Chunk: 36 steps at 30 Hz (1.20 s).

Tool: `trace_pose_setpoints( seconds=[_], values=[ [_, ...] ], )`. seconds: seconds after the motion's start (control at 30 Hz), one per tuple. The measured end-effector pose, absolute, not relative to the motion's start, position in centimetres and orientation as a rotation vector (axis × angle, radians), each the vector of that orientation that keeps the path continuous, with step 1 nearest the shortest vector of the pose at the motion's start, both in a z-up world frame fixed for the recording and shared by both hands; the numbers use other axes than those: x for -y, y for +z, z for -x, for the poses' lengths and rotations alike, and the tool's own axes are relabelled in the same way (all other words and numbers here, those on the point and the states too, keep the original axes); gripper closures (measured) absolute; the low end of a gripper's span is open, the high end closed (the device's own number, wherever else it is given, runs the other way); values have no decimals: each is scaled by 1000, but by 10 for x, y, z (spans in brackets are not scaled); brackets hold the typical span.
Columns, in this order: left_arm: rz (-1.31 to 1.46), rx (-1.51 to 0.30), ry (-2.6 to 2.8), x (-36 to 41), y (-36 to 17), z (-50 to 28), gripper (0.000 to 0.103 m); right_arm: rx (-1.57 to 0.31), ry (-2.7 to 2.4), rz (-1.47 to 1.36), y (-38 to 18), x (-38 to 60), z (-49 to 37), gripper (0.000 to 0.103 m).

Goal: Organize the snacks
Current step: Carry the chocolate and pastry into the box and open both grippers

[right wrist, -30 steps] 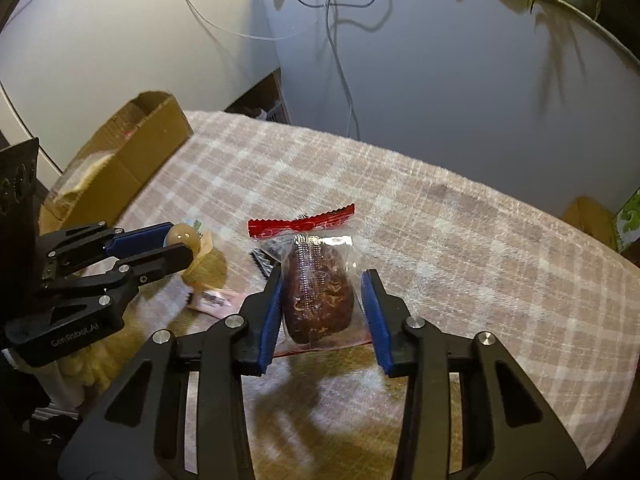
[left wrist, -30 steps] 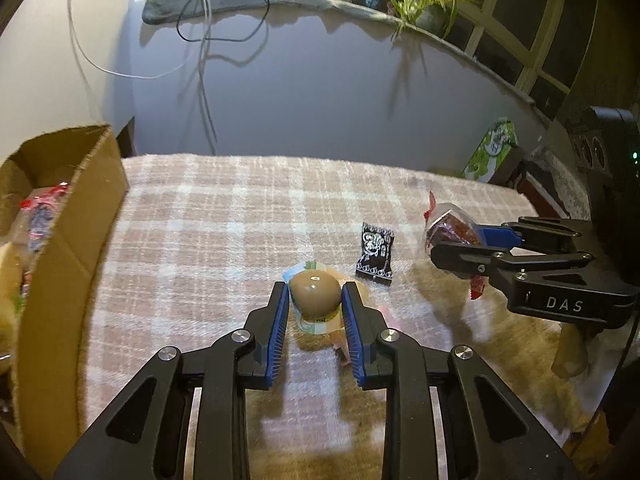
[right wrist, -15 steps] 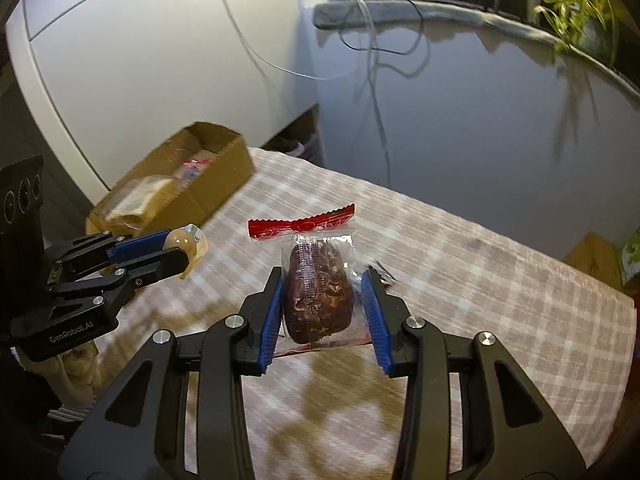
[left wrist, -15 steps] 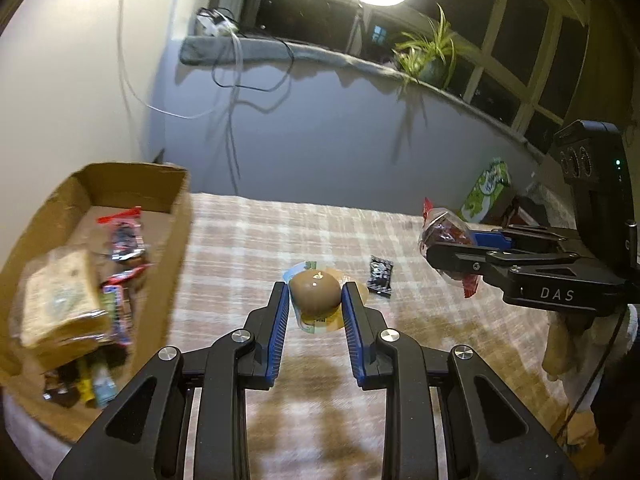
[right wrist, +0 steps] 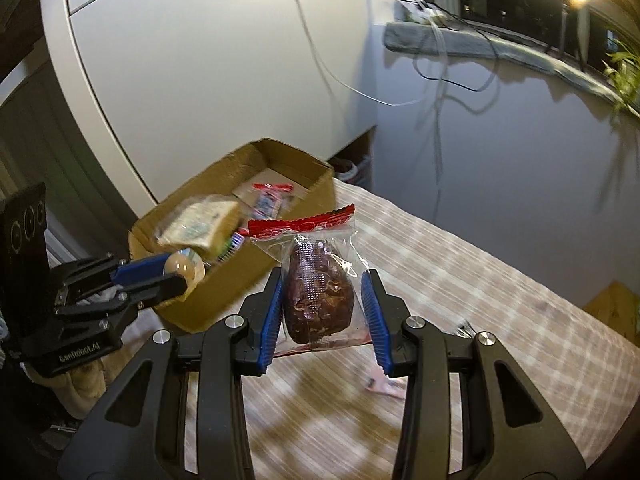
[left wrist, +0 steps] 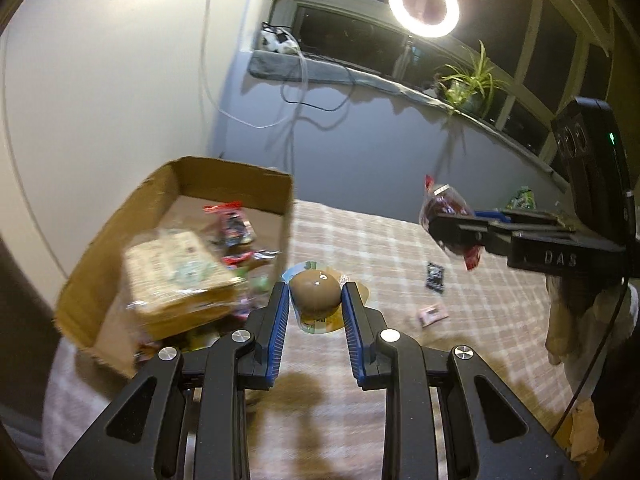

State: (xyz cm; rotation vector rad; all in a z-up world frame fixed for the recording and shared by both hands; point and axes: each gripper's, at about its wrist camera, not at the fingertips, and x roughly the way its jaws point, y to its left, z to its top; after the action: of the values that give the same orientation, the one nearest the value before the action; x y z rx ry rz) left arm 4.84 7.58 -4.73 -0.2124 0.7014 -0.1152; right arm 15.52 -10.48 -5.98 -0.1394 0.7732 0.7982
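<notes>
The cardboard box [left wrist: 168, 256] at the bench's left edge lies just ahead-left of the left hand-held gripper [left wrist: 315, 300], clamped on a brown egg-shaped snack [left wrist: 315, 294], nearer than the right hand-held gripper [right wrist: 322, 292], which grips a wrapped cake [right wrist: 318, 294] upright.

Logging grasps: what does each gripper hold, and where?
Left gripper grips the brown egg snack by its sides; right gripper grips the wrapped brown cake across its middle.
</notes>
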Motion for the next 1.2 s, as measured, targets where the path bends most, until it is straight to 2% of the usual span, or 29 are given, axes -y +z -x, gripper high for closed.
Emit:
trace_pose_setpoints(
  seconds=[0.53,1.2],
  values=[
    [238,-710,-48,-112,-59,-27,78,-793,871,168,-63,14,-169,63],
    [216,-723,-27,-114,-64,-33,78,-864,888,201,-92,-41,-191,63]
  ],
)
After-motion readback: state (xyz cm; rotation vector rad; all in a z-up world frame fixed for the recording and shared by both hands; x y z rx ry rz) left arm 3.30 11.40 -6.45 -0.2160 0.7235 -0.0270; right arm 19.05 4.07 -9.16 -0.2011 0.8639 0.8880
